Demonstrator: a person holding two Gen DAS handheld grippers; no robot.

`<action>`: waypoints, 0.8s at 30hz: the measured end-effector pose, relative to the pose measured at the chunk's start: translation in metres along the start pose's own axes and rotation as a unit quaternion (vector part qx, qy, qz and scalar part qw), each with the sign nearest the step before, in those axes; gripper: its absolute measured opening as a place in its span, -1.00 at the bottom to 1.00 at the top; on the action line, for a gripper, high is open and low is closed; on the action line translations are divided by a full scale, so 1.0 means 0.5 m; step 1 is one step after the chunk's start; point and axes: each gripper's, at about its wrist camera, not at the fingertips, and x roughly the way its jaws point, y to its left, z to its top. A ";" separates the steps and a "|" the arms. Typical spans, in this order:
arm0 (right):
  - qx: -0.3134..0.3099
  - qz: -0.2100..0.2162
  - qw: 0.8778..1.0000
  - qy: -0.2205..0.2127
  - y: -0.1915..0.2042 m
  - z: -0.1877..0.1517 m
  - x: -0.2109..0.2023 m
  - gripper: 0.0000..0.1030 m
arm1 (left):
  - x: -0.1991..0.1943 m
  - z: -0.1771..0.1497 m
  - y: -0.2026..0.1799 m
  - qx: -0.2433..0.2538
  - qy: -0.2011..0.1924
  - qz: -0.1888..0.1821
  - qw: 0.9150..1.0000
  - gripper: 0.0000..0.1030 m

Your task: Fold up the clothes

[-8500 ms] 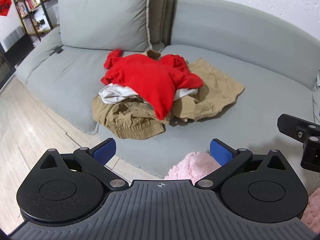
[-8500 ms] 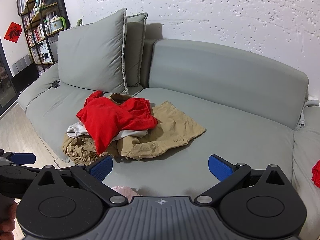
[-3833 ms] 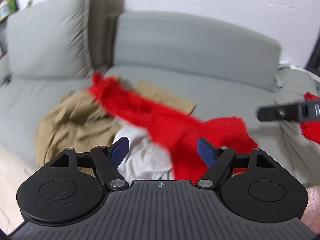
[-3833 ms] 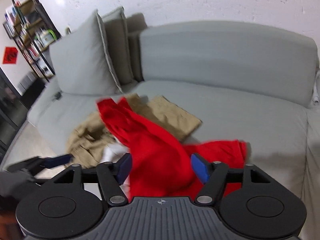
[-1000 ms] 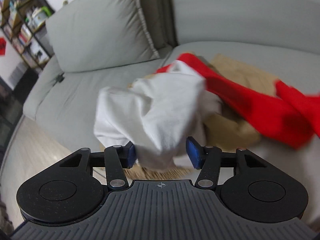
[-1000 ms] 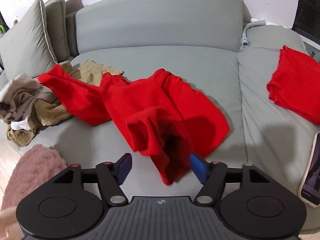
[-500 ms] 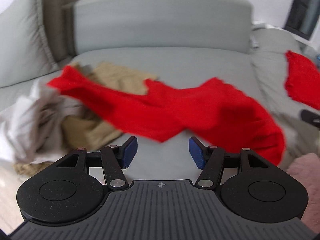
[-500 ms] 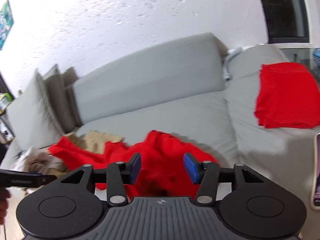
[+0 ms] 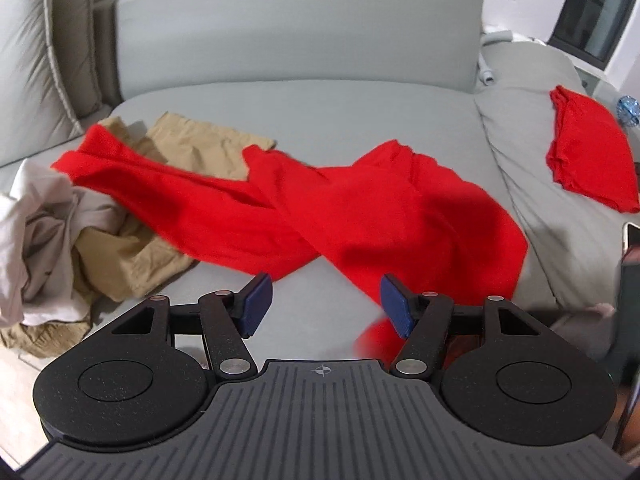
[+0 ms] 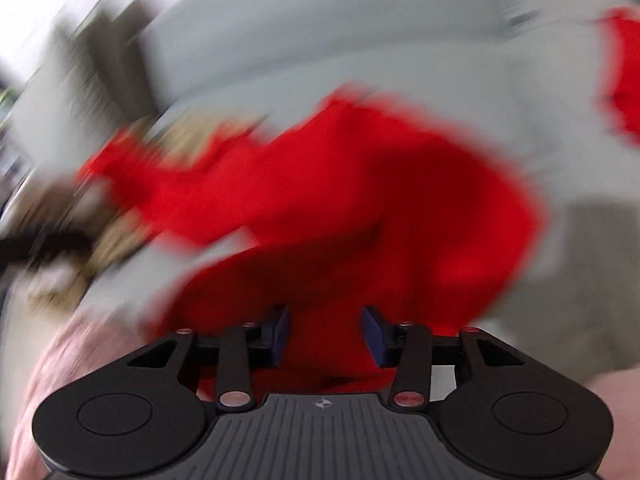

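A crumpled red garment (image 9: 360,208) sprawls across the grey sofa seat (image 9: 320,108). Its left end lies over a khaki garment (image 9: 192,148). A white garment (image 9: 36,232) is heaped at the far left. My left gripper (image 9: 325,300) hovers at the seat's front edge with its jaws opening. Only bare seat shows between them, and the red cloth reaches the right pad (image 9: 394,306). The right wrist view is heavily blurred. There my right gripper (image 10: 326,330) is low over the red garment (image 10: 340,200), its jaws closing with red cloth between them and a gap still showing.
A folded red garment (image 9: 588,152) rests on the right sofa section. A phone (image 9: 632,236) lies at the right edge. Grey cushions (image 9: 28,60) stand at the back left. A pink fluffy rug (image 10: 60,360) is on the floor in front.
My left gripper let go of the white garment, swung right to face the red one, and its jaws widened. My right gripper dropped toward the red garment and its jaws narrowed.
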 end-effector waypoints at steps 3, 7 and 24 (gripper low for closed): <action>-0.020 0.029 0.999 0.006 0.036 -0.014 0.002 -0.14 | 0.003 -0.008 0.014 0.000 0.003 0.006 1.000 0.27; -0.008 0.017 0.999 -0.040 0.005 -0.011 -0.068 -0.14 | 0.019 -0.020 0.025 0.007 0.011 0.011 1.000 0.27; 0.155 -0.118 0.976 -0.099 -0.230 0.087 -0.055 0.39 | 0.236 0.016 -0.155 0.184 0.055 -0.025 0.981 0.30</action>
